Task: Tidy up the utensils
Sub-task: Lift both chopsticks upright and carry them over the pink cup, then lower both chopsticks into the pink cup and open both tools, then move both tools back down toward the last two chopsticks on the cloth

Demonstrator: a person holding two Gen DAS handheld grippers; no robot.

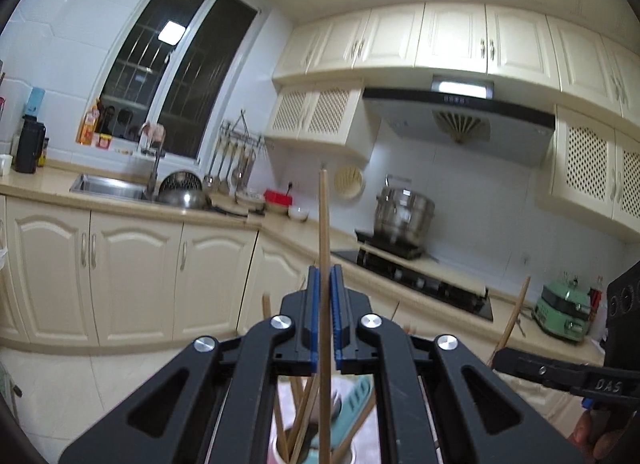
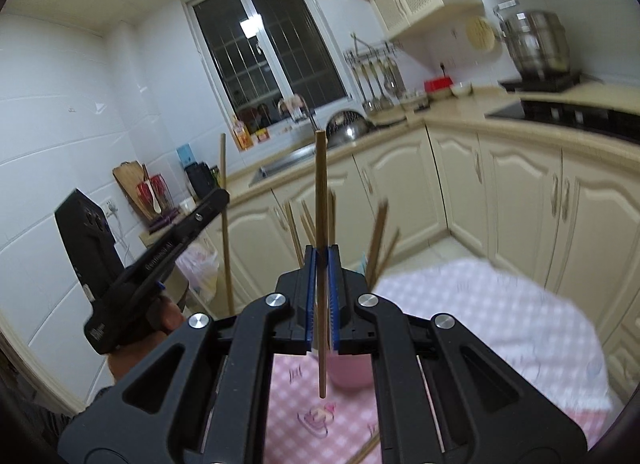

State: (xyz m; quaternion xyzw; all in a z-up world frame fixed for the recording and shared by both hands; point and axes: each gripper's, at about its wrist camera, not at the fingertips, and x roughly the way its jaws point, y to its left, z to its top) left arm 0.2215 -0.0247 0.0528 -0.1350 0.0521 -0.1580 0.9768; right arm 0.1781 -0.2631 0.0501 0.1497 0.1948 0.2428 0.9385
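Chopsticks: one wooden stick per tool, both clamped upright between blue pads.
Left tool point(image 1: 325, 276) closed tight on left chopstick point(image 1: 324, 224); stick upright, top end well above fingers, lower end running down past the pads toward the cup.
Right tool point(image 2: 321, 260) closed tight on right chopstick point(image 2: 321, 192); stick upright, lower tip hanging free above pink checked cloth point(image 2: 480, 312), not touching it.
Remaining chopsticks point(image 1: 298, 420) bunched in a cup point(image 1: 276, 452) directly below left tool, leaning at mixed angles; teal ribbed item point(image 1: 356, 400) beside them in the same cup.
Same bundle in the right wrist view: sticks point(image 2: 378, 236) fanned out behind right tool, pink cup point(image 2: 352, 372) on the cloth-covered desk.
Left tool also visible from the right wrist view at left, hand point(image 2: 132, 344) under it, stick standing vertical.
Background: cream cabinets point(image 1: 132, 276), sink point(image 1: 108, 186), steel pot point(image 1: 404, 216) on the stove.
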